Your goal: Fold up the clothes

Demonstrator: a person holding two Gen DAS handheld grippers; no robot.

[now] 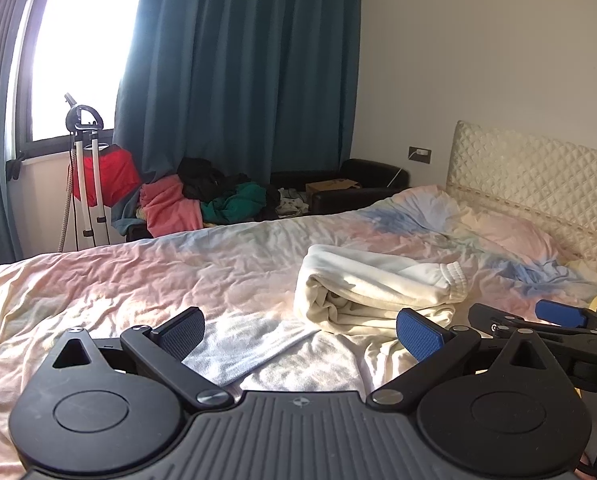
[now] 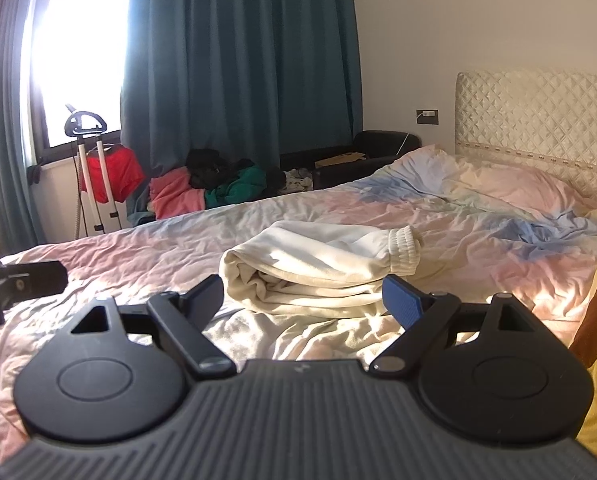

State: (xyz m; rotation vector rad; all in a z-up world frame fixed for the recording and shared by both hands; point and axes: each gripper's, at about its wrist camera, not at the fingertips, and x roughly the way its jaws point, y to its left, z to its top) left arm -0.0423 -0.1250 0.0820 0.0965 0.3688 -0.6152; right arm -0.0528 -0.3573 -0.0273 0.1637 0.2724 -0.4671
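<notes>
A cream-white garment (image 1: 374,288) with a ribbed cuff lies folded into a thick bundle on the pastel bed sheet (image 1: 158,276). It also shows in the right wrist view (image 2: 318,268). My left gripper (image 1: 300,334) is open and empty, just short of the bundle and to its left. My right gripper (image 2: 302,300) is open and empty, right in front of the bundle's near edge. The right gripper also shows at the right of the left wrist view (image 1: 538,320). Part of the left gripper shows at the left edge of the right wrist view (image 2: 22,280).
A quilted headboard (image 1: 538,176) and pillow (image 1: 510,232) are at the right. A pile of clothes (image 1: 202,200) lies beyond the bed's far edge under teal curtains (image 1: 238,80). A garment steamer stand (image 1: 84,168) with a red garment stands by the window.
</notes>
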